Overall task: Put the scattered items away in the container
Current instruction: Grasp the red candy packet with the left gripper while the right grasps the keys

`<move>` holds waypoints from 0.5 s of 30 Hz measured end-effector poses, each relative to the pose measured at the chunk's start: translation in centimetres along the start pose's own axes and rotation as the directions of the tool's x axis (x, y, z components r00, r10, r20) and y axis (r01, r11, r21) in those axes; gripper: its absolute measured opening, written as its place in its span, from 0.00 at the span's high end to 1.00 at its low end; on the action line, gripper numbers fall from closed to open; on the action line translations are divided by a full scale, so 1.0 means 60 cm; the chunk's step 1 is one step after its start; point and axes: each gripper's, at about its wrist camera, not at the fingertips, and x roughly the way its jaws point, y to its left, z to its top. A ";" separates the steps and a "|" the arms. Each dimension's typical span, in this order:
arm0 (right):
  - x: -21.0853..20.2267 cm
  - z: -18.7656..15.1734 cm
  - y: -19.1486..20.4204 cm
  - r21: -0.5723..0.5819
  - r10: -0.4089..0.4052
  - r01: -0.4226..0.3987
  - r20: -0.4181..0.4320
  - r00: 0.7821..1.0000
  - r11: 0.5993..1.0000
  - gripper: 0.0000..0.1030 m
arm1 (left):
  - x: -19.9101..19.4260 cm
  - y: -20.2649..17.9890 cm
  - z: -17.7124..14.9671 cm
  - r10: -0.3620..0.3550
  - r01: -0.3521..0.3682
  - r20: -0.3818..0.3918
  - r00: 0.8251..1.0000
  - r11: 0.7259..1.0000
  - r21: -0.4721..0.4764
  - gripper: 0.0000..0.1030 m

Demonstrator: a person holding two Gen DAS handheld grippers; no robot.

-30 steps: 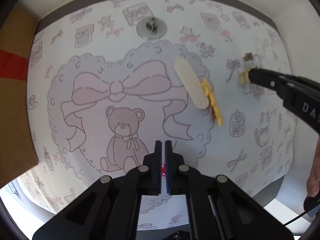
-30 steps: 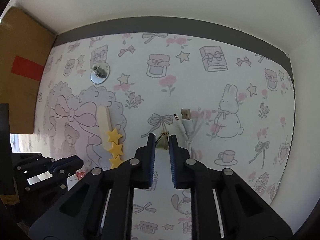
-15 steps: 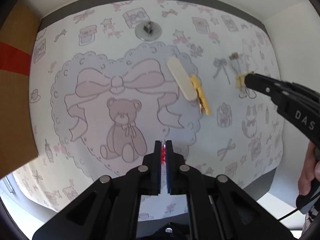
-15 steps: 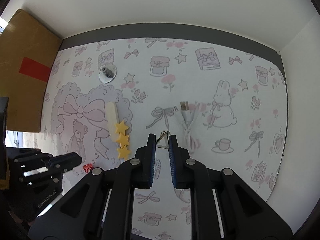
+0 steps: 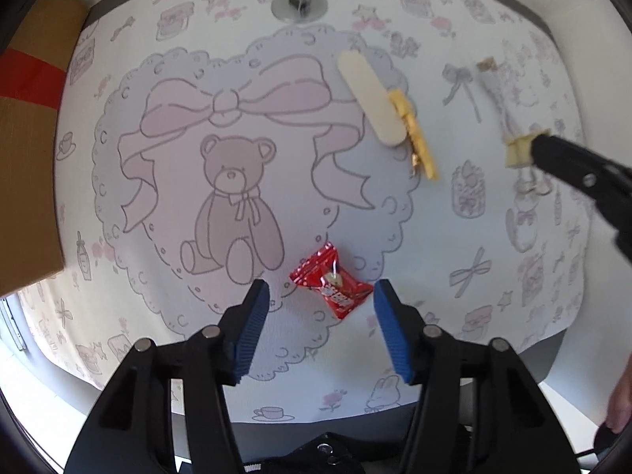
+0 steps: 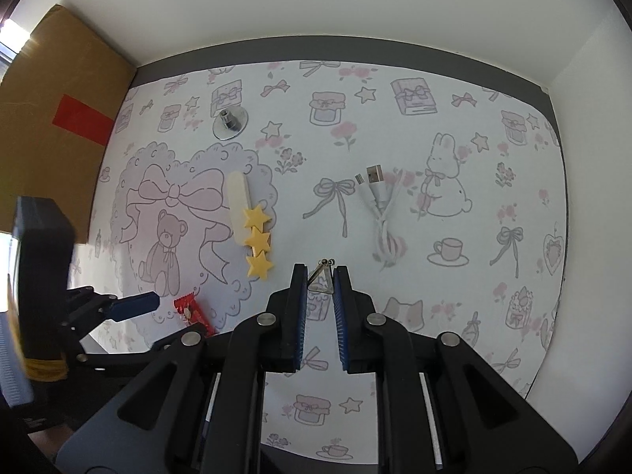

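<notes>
left gripper: jaws wide apart, nothing held, red candy packet lying on counter between them | right gripper: jaws nearly closed on small binder clip | container: not identified | risk: clip's thin wire handle judged liable to slip.

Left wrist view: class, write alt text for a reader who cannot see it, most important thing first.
The open left gripper hangs over a red candy packet lying on a pastel teddy-bear tablecloth. Farther off lie a cream stick beside a yellow star clip, while the right gripper pinches a small binder clip.
</notes>
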 end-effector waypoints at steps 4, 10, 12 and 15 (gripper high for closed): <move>-0.001 -0.001 -0.004 0.003 -0.003 0.003 0.000 1.000 1.000 0.87 | 0.008 -0.002 0.000 -0.011 0.011 0.000 1.000 1.000 -0.004 0.76; 0.001 -0.001 -0.009 0.005 -0.003 0.003 -0.003 1.000 1.000 0.87 | -0.004 0.005 0.006 -0.075 0.075 0.036 0.997 0.997 -0.024 0.83; 0.001 -0.001 -0.010 0.006 0.000 0.000 -0.002 1.000 1.000 0.87 | -0.017 0.009 0.009 -0.088 0.090 0.062 0.994 0.995 -0.031 0.83; 0.001 0.000 -0.010 0.006 0.003 -0.003 -0.001 1.000 1.000 0.87 | -0.037 0.013 0.015 -0.095 0.099 0.101 0.990 0.994 -0.035 0.83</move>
